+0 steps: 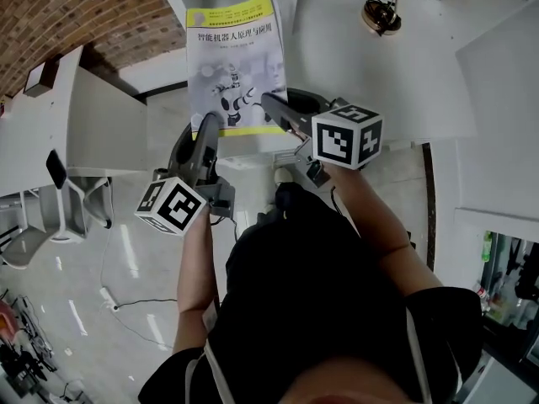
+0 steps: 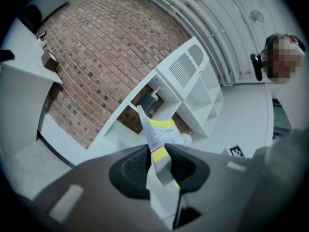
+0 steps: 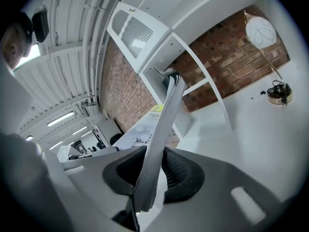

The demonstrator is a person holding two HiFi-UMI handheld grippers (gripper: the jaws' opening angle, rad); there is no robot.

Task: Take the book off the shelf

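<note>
Left tongs (image 1: 208,126) and right tongs (image 1: 275,105) each clamp a lower corner of the book (image 1: 232,57), white shelf (image 2: 189,76) beyond their tips.

- The book (image 1: 234,66), a thin paperback with yellow bands and a robot on its cover, is being gripped at its lower edge between the jaws of the left gripper (image 2: 159,149) and the right gripper (image 3: 154,151).
- The shelf (image 2: 193,76), white with open compartments, is being seen beyond the jaws, behind the book.

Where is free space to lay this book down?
The white tabletop right of the book is bare up to the small kettle at its far edge. Tighter on the left, where a chair stands by the desk.
</note>
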